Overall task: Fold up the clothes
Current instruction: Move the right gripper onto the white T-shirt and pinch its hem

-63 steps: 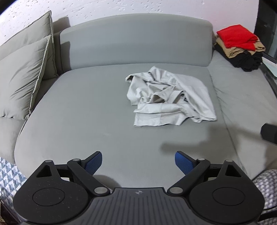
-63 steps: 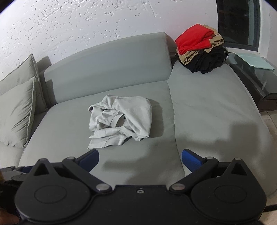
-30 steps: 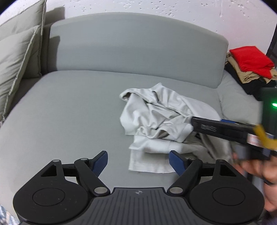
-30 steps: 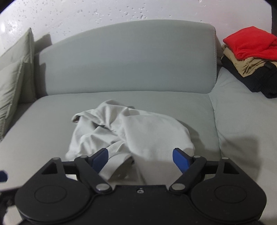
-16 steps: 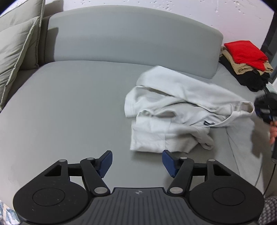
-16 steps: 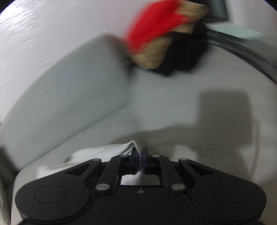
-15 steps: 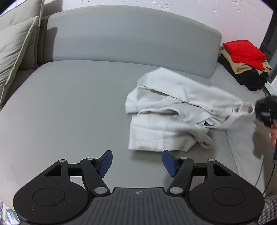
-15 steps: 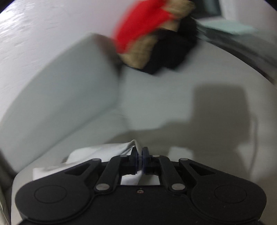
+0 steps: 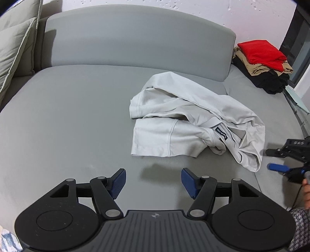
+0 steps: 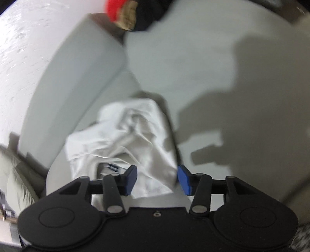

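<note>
Right claw (image 10: 157, 179) opening over crumpled pale-grey cotton shirt (image 10: 135, 139), left claw (image 9: 153, 182) spread, empty; released hem may bunch again.

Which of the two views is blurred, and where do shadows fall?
Left wrist view: sharp, edges bent by the fisheye, faint shadow under the pale shirt. Right wrist view: motion-blurred, with a dark shadow of arm and tongs on the sofa.

A grey sofa (image 9: 77, 116) with a curved backrest (image 9: 135, 40) stood against a white textured wall (image 9: 174, 5). Pale cushions (image 9: 13, 44) leaned at its left end, and a dark window (image 9: 298, 44) showed at right.
</note>
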A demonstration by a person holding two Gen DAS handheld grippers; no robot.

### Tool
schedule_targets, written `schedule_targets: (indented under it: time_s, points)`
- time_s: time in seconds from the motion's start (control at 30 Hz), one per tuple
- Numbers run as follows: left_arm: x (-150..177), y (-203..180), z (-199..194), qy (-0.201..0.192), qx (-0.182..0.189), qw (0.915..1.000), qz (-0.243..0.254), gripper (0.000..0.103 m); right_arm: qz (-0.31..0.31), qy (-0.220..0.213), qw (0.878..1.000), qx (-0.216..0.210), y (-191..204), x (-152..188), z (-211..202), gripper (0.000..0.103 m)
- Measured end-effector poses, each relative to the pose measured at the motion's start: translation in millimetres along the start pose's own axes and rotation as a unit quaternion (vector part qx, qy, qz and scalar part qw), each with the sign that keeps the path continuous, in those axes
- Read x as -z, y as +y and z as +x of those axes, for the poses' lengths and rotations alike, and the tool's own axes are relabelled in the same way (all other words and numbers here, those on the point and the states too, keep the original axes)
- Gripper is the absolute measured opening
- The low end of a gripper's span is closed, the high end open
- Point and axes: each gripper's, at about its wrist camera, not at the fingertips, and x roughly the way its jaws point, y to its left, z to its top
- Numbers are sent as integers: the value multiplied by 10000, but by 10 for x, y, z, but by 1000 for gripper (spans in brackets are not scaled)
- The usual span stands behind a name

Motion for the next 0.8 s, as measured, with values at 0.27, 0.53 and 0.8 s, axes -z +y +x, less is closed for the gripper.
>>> schedule_targets:
  time_s: [0.27, 0.53, 0.8]
  points:
    - [66, -18, -26, 21, -133, 9999, 60, 61, -527, -458, 9976, -10, 177, 72, 175, 45]
    - [80, -232, 62, 47, 69, 9996, 283, 62, -3213, -504, 9428, 727, 716, 398, 304, 41]
    - [107, -255, 58, 56, -7, 9995, 312, 63, -4919, -779, 8465, 1882, 753, 773, 569, 41]
